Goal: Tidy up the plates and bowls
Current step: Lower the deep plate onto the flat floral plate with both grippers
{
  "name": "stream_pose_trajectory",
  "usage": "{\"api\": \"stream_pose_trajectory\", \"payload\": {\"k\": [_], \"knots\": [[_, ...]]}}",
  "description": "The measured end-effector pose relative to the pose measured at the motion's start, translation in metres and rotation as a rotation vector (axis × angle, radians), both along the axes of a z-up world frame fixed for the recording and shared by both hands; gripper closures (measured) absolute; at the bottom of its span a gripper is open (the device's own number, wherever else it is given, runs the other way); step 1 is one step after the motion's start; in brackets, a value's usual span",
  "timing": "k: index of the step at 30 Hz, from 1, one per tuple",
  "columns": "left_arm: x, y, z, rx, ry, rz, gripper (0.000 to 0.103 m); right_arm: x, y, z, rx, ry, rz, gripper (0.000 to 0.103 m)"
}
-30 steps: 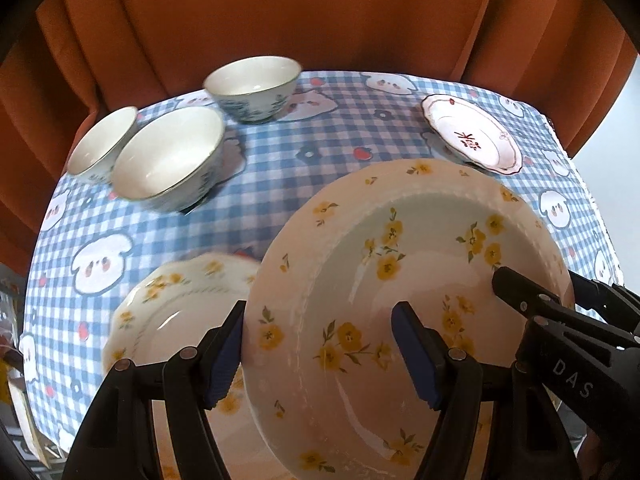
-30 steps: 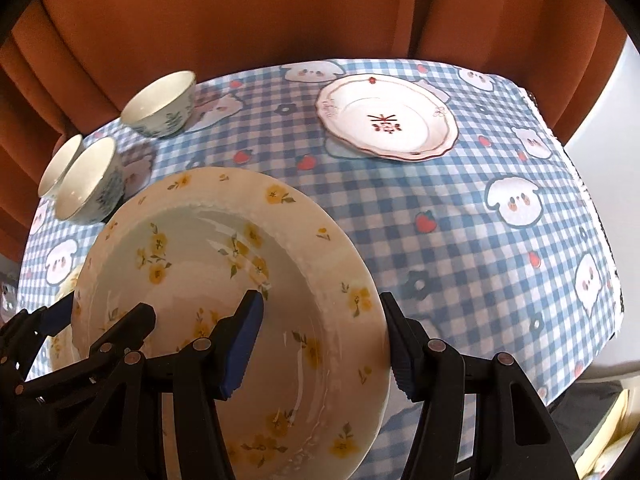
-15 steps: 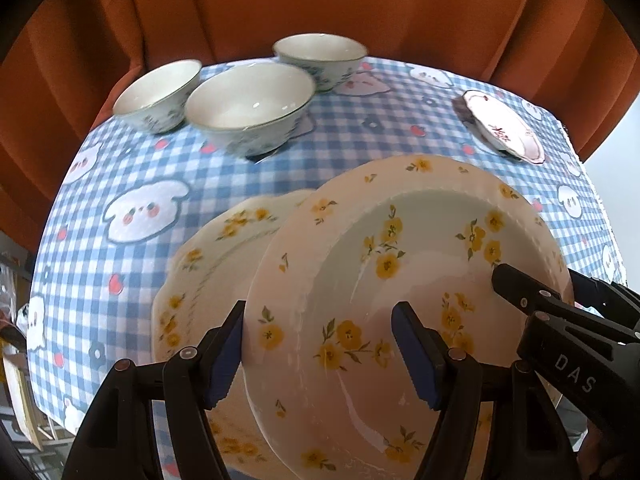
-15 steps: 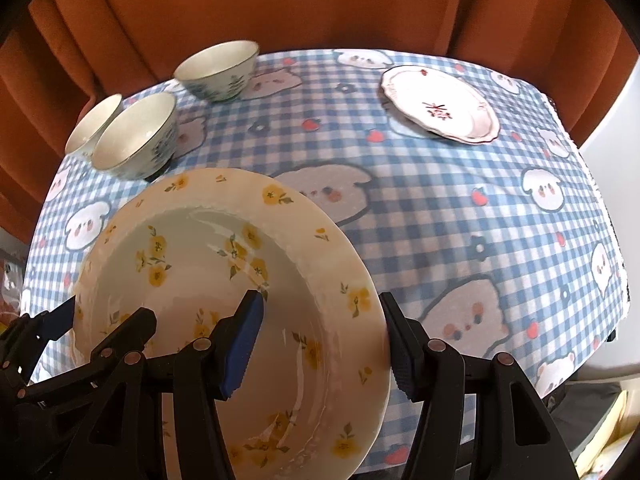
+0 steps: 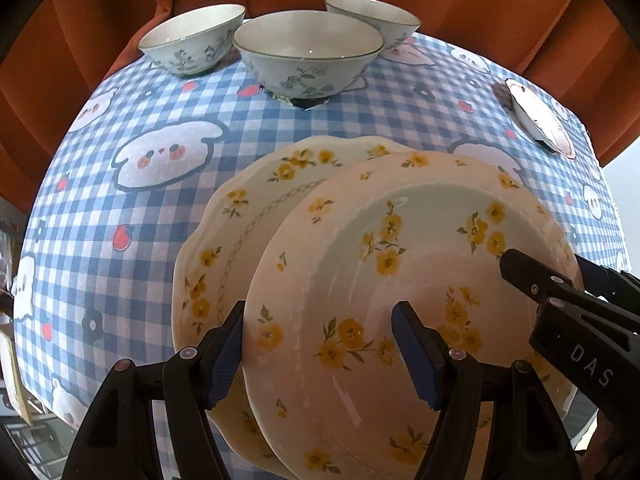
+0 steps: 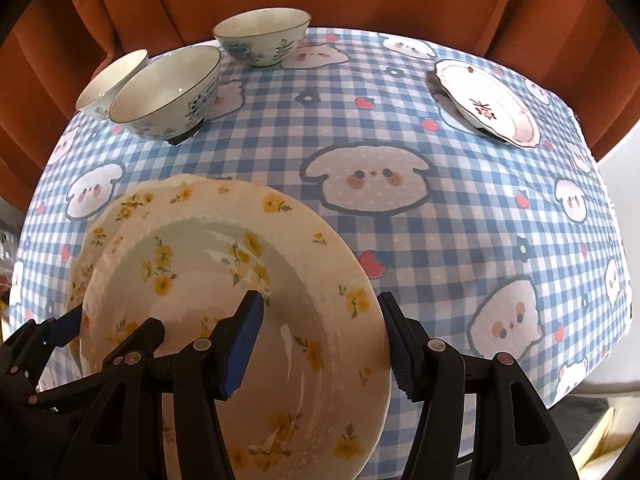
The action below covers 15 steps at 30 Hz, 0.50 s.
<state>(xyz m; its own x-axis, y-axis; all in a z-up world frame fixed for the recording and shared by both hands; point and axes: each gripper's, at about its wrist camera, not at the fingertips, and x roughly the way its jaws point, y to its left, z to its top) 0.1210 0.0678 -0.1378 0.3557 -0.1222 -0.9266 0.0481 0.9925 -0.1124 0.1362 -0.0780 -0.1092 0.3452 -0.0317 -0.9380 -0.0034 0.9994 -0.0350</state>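
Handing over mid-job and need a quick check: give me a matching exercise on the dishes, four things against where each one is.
Things:
1. deep yellow-flower plate
2. scalloped yellow-flower plate
3. red-patterned plate
4. three bowls

Places:
A. far left of the table
B. gripped by both grippers
C. far right of the table
D. on the cloth under the held plate

Pairs: 1-B, 2-D, 3-C, 4-A

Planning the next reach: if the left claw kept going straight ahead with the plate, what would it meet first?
Probably the nearest of the three bowls, though depth is unclear. The left claw grips the yellow-flowered plate, over a similar plate.
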Motion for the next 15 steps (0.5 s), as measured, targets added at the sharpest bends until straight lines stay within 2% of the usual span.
{"api": "stream_pose_trajectory", "payload": {"k": [6,15], "knots": [[0.005,0.001,-0.005,0.002,0.011,0.022,0.03,0.01,0.005,-0.007,-0.009,0.02,0.015,0.041],[0.011,-0.001,-0.007,0.062,-0.01,0.036,0.029,0.017,0.007,-0.016,-0.004,0.042,0.032,0.041]]}}
